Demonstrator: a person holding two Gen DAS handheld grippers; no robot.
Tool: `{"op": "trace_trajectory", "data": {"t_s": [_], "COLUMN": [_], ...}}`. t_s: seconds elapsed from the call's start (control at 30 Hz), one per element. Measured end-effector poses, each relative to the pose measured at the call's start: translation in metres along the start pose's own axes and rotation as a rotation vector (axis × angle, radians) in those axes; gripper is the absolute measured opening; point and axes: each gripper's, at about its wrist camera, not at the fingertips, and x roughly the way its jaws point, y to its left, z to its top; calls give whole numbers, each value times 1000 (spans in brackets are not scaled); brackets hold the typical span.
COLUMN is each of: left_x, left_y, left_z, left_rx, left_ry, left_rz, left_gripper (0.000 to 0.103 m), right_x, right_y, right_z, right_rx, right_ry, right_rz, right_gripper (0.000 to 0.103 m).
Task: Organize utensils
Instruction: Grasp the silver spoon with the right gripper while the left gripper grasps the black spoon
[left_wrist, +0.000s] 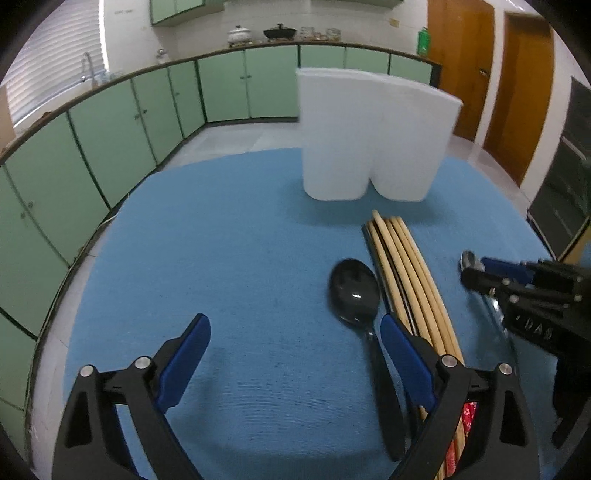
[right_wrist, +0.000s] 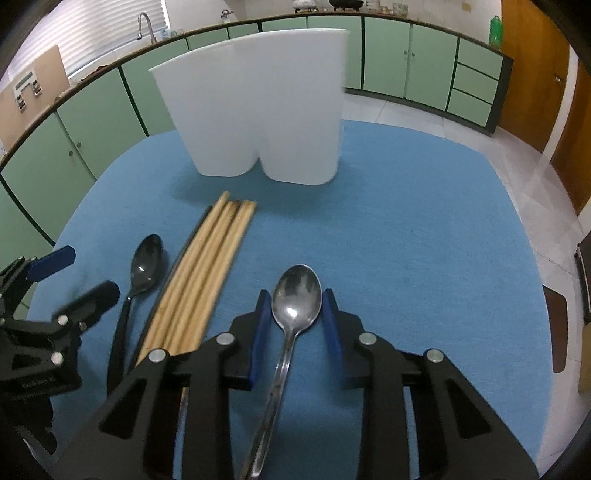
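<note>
A white two-compartment utensil holder (left_wrist: 373, 136) (right_wrist: 266, 107) stands upright at the far side of the blue table. Several wooden chopsticks (left_wrist: 406, 273) (right_wrist: 199, 273) lie in a bundle before it. A black spoon (left_wrist: 354, 288) (right_wrist: 144, 269) lies left of the chopsticks. A metal spoon (right_wrist: 295, 295) lies right of them, its bowl between the fingers of my right gripper (right_wrist: 295, 314), which is open around it. My left gripper (left_wrist: 295, 350) is open and empty, its right finger (left_wrist: 402, 354) just beside the black spoon's handle.
The blue cloth (left_wrist: 221, 258) (right_wrist: 424, 240) covers the table. Green cabinets (left_wrist: 110, 122) run along the wall behind, with a wooden door (left_wrist: 517, 92) at the right. The right gripper shows in the left wrist view (left_wrist: 469, 266), over the metal spoon.
</note>
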Motion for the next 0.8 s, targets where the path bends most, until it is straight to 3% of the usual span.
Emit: {"op": "trace_trajectory", "data": {"t_s": [0.3, 0.53, 0.8], "left_x": [21, 18, 15], "left_y": [-7, 7, 3], "left_z": [-6, -7, 7], "left_rx": [26, 43, 18], "left_ry": [57, 48, 28], "left_rz": [9, 73, -19], "left_gripper": [92, 93, 92], "right_x": [3, 0, -1], "right_y": [-3, 15, 9], "right_z": [4, -2, 6], "right_rx": [-38, -82, -78], "right_ry": [-6, -13, 0], "right_rz": [-24, -100, -91], "right_gripper": [27, 27, 31]}}
